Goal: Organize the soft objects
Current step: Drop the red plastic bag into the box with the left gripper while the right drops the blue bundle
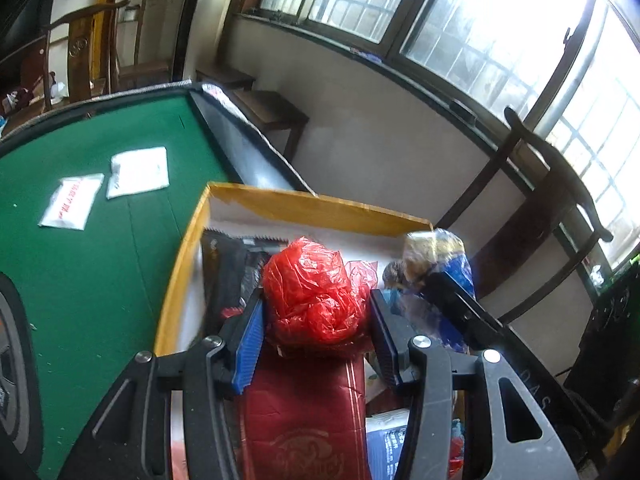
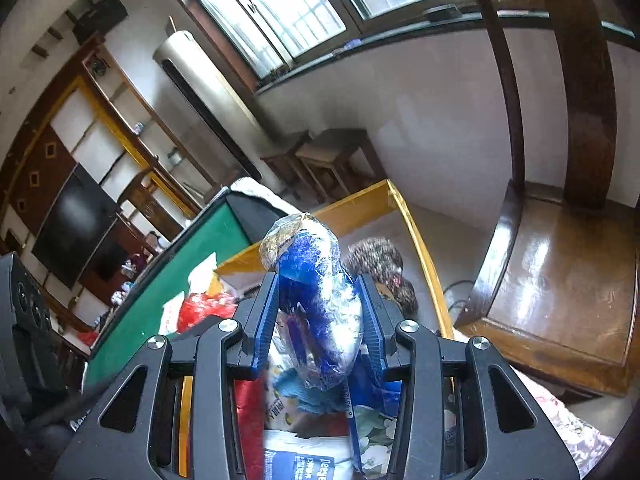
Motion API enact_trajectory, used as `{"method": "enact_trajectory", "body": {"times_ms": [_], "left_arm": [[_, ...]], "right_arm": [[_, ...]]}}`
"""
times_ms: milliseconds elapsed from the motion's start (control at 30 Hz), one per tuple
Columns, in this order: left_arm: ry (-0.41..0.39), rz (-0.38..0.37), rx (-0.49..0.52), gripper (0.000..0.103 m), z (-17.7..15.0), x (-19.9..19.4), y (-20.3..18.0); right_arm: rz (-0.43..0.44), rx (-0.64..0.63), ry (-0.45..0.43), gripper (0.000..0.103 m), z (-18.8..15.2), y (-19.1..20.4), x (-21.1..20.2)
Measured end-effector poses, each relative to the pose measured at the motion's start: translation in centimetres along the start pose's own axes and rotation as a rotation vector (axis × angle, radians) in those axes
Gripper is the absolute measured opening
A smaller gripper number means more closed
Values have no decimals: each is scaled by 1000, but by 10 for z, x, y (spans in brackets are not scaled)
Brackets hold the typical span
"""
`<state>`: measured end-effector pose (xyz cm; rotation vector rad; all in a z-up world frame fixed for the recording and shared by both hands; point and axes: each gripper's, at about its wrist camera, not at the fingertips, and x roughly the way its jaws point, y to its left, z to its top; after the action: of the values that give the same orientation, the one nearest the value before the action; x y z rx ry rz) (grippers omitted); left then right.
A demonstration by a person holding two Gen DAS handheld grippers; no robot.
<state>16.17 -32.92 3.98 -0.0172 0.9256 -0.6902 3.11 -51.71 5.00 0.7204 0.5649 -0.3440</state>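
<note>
The left claw (image 1: 316, 322) grips a crumpled red plastic bag (image 1: 314, 290) above a yellow-rimmed cardboard box (image 1: 320, 202) standing at the green table's (image 1: 100, 272) edge; the right claw (image 2: 318, 316) is closed on a blue-and-clear plastic bundle (image 2: 316, 304) over the same box; two white packets (image 1: 108, 188) lie on the table, well apart from the box.

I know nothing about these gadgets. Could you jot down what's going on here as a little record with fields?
left gripper: shut on red bag
right gripper: shut on blue bag
position: both held over the box
box: yellow-rimmed, already holds several soft packs
table: green, two white packets lying on it
nearby: wooden chair beside the box
</note>
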Motion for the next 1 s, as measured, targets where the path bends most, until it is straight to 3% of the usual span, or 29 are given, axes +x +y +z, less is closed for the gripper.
{"method": "enact_trajectory", "body": {"times_ms": [633, 767, 1000], "left_arm": [[-17, 158, 150, 57, -15, 6, -20], [-18, 181, 187, 58, -17, 5, -26], [-49, 220, 225, 58, -23, -8, -28]], "right_arm": [[-50, -17, 30, 41, -5, 1, 8], [-46, -26, 4, 59, -6, 3, 3], [-33, -45, -56, 60, -4, 9, -9]]}}
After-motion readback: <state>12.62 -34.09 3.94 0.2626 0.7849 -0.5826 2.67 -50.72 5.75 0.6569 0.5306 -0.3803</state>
